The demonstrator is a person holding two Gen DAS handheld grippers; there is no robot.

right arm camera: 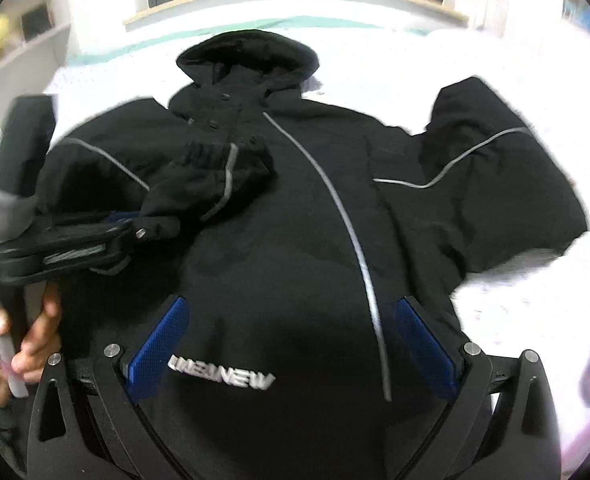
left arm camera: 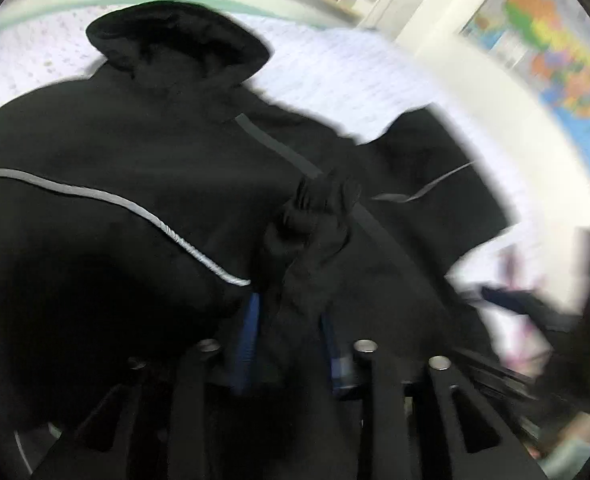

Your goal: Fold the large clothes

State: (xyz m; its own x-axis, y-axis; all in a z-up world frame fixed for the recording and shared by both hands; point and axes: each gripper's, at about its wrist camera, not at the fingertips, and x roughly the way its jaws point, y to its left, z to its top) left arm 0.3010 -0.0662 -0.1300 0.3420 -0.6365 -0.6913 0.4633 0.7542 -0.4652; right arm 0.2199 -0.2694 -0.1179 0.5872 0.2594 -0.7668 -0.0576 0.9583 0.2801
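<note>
Through the left wrist view, which is smeared with blur, I am looking at the black jacket (left arm camera: pixel 143 168) filling the centre and left of the frame, its hood (left arm camera: pixel 175 40) lying toward the upper left on the pale bedspread (left arm camera: pixel 335 80). The cuff of a sleeve (left arm camera: pixel 315 216) is sitting between the blue pads (left arm camera: pixel 249 344) of my left gripper (left arm camera: pixel 291 344) at the lower centre; the fingers are standing a little apart, and I cannot tell whether they are still pinching the cloth. A colourful map (left arm camera: pixel 555 40) is hanging at the upper right. Through the right wrist view, I am seeing the jacket (right arm camera: pixel 295 220) lying spread front-up across the middle of the bedspread (right arm camera: pixel 515 300), hood (right arm camera: pixel 247 56) toward the top, one sleeve (right arm camera: pixel 495 184) stretched out to the right and the other sleeve (right arm camera: pixel 211 184) folded in over the chest at centre left. The left gripper (right arm camera: pixel 135 228) is reaching in from the left edge with its tips at that cuff, a hand (right arm camera: pixel 11 344) gripping its handle at the lower left. My right gripper (right arm camera: pixel 291 344) is hovering over the jacket's lower front with its blue pads (right arm camera: pixel 157 344) wide apart, holding nothing.
</note>
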